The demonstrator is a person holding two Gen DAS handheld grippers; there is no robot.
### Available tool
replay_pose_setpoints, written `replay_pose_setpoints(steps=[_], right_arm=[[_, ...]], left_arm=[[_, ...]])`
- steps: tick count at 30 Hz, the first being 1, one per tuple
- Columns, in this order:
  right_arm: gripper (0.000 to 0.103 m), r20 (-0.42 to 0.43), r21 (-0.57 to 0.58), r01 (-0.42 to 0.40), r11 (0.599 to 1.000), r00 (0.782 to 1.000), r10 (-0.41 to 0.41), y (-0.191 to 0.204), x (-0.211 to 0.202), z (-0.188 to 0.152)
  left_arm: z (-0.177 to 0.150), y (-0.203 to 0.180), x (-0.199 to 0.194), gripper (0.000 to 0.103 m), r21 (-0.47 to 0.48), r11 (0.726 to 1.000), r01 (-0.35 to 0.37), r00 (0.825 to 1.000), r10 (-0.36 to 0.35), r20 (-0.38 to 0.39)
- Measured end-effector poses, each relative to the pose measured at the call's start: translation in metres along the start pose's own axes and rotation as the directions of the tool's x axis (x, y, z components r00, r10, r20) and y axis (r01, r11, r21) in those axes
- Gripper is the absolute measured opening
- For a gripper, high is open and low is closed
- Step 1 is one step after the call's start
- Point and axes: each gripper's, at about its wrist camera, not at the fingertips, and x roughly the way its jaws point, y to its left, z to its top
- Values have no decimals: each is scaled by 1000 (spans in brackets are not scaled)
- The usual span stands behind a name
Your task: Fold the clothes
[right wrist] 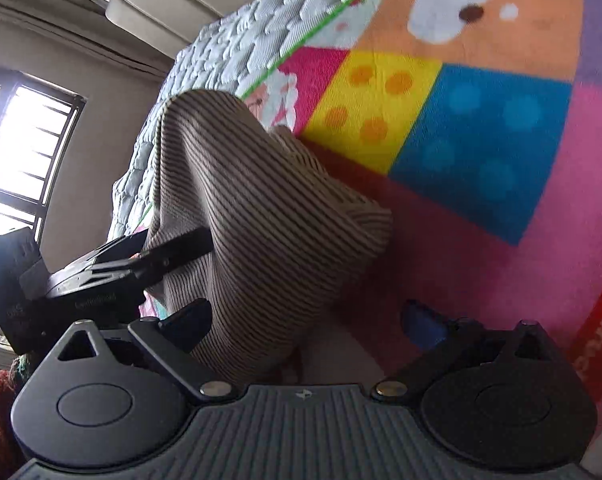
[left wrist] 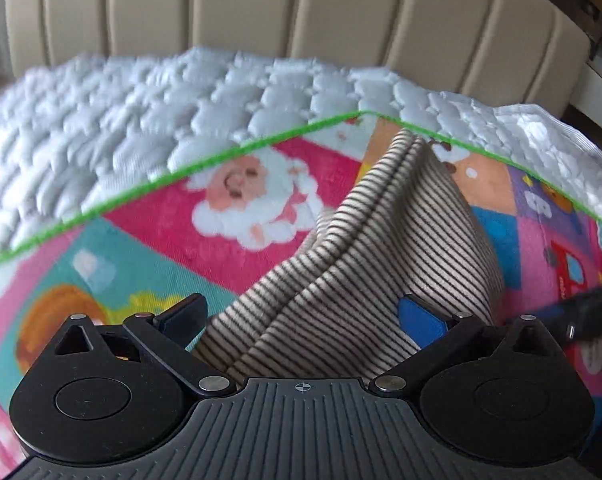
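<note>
The striped garment (left wrist: 365,248) is a soft knit in cream with thin dark-brown stripes set close together. It is bunched and lifted off the colourful blanket (left wrist: 237,248), not lying flat. In the left wrist view it rises as a ridge with a doubled, folded edge running away toward the blanket's green-trimmed border. In the right wrist view the garment (right wrist: 253,216) hangs as a draped, twisted hump with rounded folds, and its lower edge drops toward the blanket.

The left gripper (left wrist: 305,320) has its jaws spread wide, one black finger on one side of the garment and one blue-padded finger on the other. Cloth fills the gap between them and runs under the body of the tool. Whether the fingers actually pinch it I cannot tell. The right gripper (right wrist: 309,324) is also wide open, with the garment draped against its left finger and nothing pressed by the blue pad. In that same view the other gripper lies against the garment's left side, one dark finger across the stripes.

The blanket under the garment is a fuzzy fleece printed in bright patches: pink, teal, yellow, blue, orange, with cartoon figures. Beyond the blanket's green edge lies a white quilted mattress cover (left wrist: 149,112), puffy and dimpled. Behind that stands a beige padded headboard (left wrist: 285,8) with vertical channels.
</note>
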Motion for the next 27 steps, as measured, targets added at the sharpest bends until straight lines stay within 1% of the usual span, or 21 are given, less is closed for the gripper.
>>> replay_pose_setpoints(steps=[1,2,3,4,6,7,9,11,12,15,16,19,21,23,27], right_arm=[[78,-5,30,-20,999,1000,20,-3,5,1],[77,-6,52,-38,998,999,38,-5,9,2],[69,4,51,-49,998,999,49,-6,11,6],[65,15,49,-60,997,998,60,-6,12,9],[65,38,38,-79,996,996,77,-5,14,17],[65,52,9,-74,997,996,73,-3,14,21],[66,68,-59,-60,996,996,64,2,17,31],[67,68,-104,-54,993,996,61,5,20,38],[67,66,-122,-52,991,996,60,6,22,41],[69,54,-140,-55,989,997,63,5,20,48],[71,54,-150,-52,987,997,60,6,17,49],[76,74,-206,-23,978,997,39,12,9,54],[76,92,-228,-7,974,995,29,11,1,57],[77,104,-222,-9,975,994,33,10,-4,61],[81,136,-208,-24,978,989,54,4,-18,71]], left_arm=[[-1,7,4,103,-40,999,18,1000,-19,-19],[-3,14,8,103,-81,996,36,999,-39,-36],[-7,19,9,103,-120,992,49,998,-55,-44],[-12,24,10,103,-160,985,62,996,-71,-52],[-21,33,12,103,-235,968,84,993,-102,-65],[-25,33,12,103,-245,966,83,993,-102,-65],[-30,27,9,103,-230,970,81,992,-100,-74],[-34,19,7,103,-216,974,73,992,-92,-82],[-36,16,6,103,-222,973,71,993,-91,-82],[-40,10,6,103,-272,957,101,988,-129,-89],[-41,5,7,103,-276,956,97,988,-127,-92],[-46,-19,8,103,-243,966,92,987,-120,-103],[-51,-32,8,103,-236,965,112,984,-140,-107],[-55,-46,8,103,-233,964,131,981,-160,-108],[-60,-71,13,103,-265,944,199,970,-228,-82]])
